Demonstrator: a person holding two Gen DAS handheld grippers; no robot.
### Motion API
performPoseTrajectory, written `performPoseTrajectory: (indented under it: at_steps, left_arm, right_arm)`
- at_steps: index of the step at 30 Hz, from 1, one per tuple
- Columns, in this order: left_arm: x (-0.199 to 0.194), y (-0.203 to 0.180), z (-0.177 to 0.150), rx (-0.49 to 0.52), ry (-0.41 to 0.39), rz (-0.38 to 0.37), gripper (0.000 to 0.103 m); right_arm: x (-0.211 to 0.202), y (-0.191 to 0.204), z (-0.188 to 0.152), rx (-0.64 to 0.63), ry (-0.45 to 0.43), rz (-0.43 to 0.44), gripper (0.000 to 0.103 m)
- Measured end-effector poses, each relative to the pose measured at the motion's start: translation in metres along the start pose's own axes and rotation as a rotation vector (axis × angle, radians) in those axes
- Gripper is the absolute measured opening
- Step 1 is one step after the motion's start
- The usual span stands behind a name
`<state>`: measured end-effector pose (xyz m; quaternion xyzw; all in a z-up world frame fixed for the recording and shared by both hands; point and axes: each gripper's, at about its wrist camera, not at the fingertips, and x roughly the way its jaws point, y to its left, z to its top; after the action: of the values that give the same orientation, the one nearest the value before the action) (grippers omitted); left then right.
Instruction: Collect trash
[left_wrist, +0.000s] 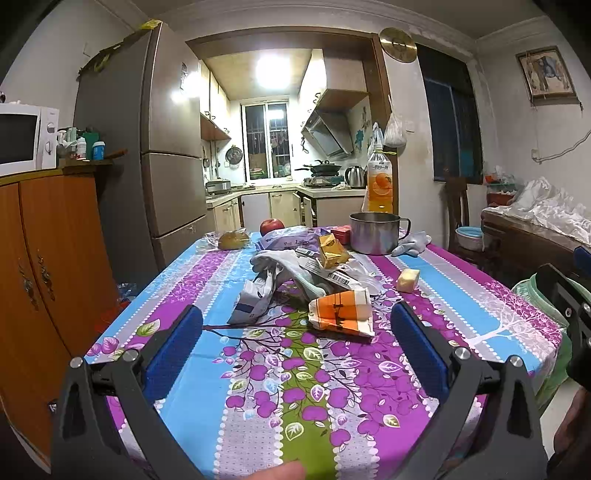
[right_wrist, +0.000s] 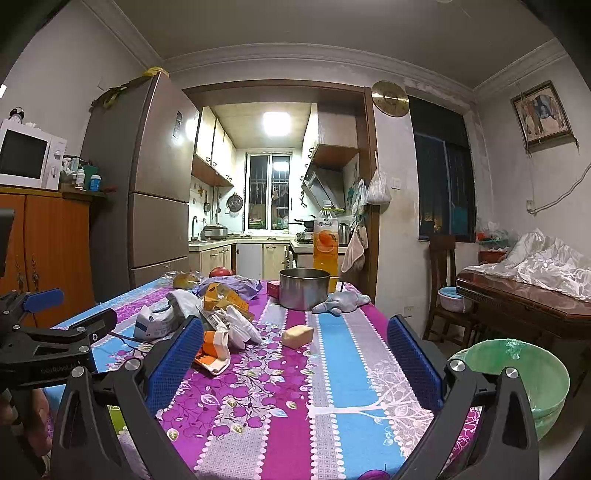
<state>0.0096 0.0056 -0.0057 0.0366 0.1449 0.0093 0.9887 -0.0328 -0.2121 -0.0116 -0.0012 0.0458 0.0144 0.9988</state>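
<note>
A heap of trash lies mid-table on the flowered tablecloth (left_wrist: 258, 406): an orange-and-white wrapper (left_wrist: 341, 312) (right_wrist: 214, 347) nearest, a crumpled white-and-blue packet (left_wrist: 251, 299) (right_wrist: 155, 325), white plastic bags with a barcode label (left_wrist: 325, 273) (right_wrist: 240, 325), a yellow carton (left_wrist: 330, 251) (right_wrist: 221, 295) and a purple bag (left_wrist: 291, 238). My left gripper (left_wrist: 297, 312) (right_wrist: 83, 308) is open just short of the orange wrapper, holding nothing. My right gripper (right_wrist: 295, 321) hovers open and empty over the table, right of the heap. A pale yellow block (right_wrist: 297, 336) (left_wrist: 408, 279) lies ahead of it.
Behind the heap are a steel pot (left_wrist: 375, 232), an orange juice bottle (left_wrist: 380, 181), an apple (left_wrist: 272, 225), a bun (left_wrist: 233, 240), a red box (left_wrist: 341, 232) and a grey glove (left_wrist: 412, 243). A green-lined bin (right_wrist: 517, 369) stands off the table's right edge, near a chair (right_wrist: 441, 288).
</note>
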Motion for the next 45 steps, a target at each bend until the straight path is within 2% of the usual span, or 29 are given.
performPoseTrajectory:
  at_steps: [11, 45]
  left_arm:
    - [0.0042, 0.0003, -0.0008, 0.006, 0.031, 0.015, 0.098]
    - [0.0072, 0.0064, -0.001, 0.002, 0.038, 0.03, 0.098]
  right_arm:
    - [0.0033, 0.001, -0.0024, -0.004, 0.013, 0.003, 0.099]
    - [0.0041, 0.0041, -0.0019, -0.01, 0.018, 0.011, 0.099]
